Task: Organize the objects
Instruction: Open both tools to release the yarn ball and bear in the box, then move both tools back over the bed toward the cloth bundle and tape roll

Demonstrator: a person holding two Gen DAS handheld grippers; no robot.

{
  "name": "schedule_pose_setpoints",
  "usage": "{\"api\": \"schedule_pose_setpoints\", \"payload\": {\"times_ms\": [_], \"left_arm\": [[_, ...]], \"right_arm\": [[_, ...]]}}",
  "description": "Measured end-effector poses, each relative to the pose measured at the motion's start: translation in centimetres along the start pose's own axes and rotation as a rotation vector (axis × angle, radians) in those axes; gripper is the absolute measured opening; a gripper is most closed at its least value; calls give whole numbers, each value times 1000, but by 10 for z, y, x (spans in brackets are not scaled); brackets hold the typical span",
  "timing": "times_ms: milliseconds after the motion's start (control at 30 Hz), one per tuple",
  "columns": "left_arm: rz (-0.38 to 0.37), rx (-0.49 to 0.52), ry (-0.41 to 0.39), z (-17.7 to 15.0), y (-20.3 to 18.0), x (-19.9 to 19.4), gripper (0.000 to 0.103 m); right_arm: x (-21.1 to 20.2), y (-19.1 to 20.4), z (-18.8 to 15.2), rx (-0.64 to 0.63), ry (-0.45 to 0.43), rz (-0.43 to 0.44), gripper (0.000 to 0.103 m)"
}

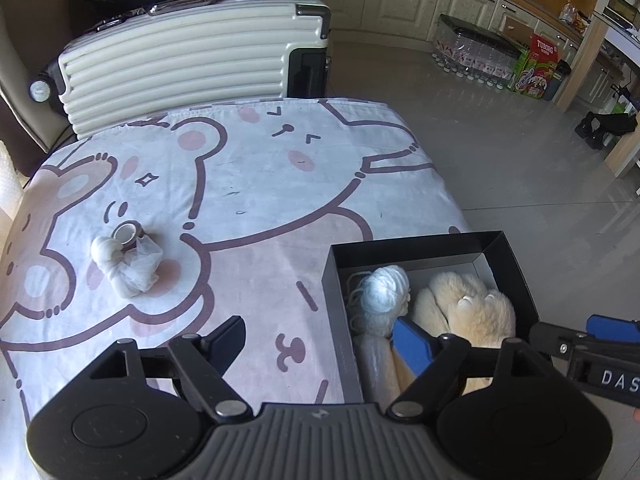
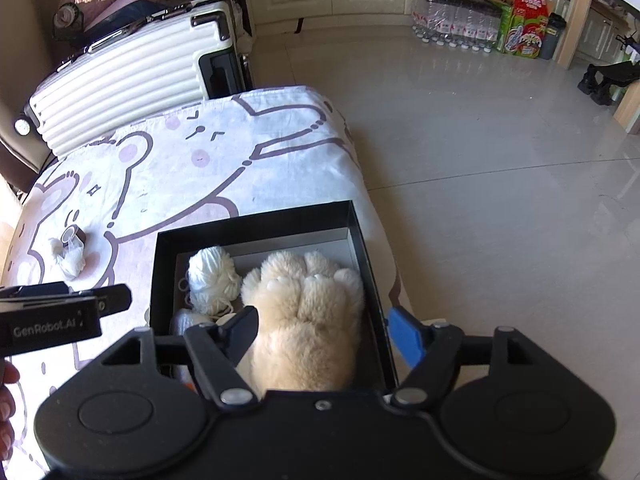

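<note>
A black box (image 1: 516, 264) (image 2: 256, 222) sits at the table's near right corner. It holds a cream plush paw (image 1: 472, 304) (image 2: 308, 312) and a ball of white yarn (image 1: 386, 288) (image 2: 212, 274). My left gripper (image 1: 320, 336) is open and empty over the box's left wall. My right gripper (image 2: 324, 330) is open above the paw, jaws on either side of it, not closed on it. On the left of the table lie a small white mesh pouch (image 1: 138, 266) (image 2: 72, 258), a white knob-like piece (image 1: 104, 249) and a brown tape roll (image 1: 128, 234) (image 2: 74, 234).
The table carries a pink and white bear-print cloth (image 1: 248, 184) (image 2: 168, 168). A cream ribbed suitcase (image 1: 188, 60) (image 2: 124, 76) stands behind the table. Tiled floor lies to the right, with bottled-water packs (image 1: 476, 56) (image 2: 456, 20) and a carton by the cabinets.
</note>
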State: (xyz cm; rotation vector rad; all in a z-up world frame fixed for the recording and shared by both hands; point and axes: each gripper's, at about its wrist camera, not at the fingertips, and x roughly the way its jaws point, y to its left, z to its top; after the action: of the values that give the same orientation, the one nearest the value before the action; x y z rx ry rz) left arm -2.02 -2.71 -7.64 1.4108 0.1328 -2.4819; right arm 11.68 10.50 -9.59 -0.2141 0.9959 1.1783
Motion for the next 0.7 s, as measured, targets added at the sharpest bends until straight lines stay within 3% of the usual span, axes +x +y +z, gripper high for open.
{"api": "schedule_pose_setpoints", "payload": {"times_ms": [267, 400, 700], "left_arm": [[50, 0, -10, -7, 5, -16, 97], [69, -2, -20, -12, 6, -22, 102], [81, 7, -26, -18, 3, -30, 103]], "right_arm": [[-16, -8, -6, 24, -37, -37, 80], [-22, -11, -10, 26, -50, -62, 88], [-34, -16, -15, 30, -85, -78, 101]]}}
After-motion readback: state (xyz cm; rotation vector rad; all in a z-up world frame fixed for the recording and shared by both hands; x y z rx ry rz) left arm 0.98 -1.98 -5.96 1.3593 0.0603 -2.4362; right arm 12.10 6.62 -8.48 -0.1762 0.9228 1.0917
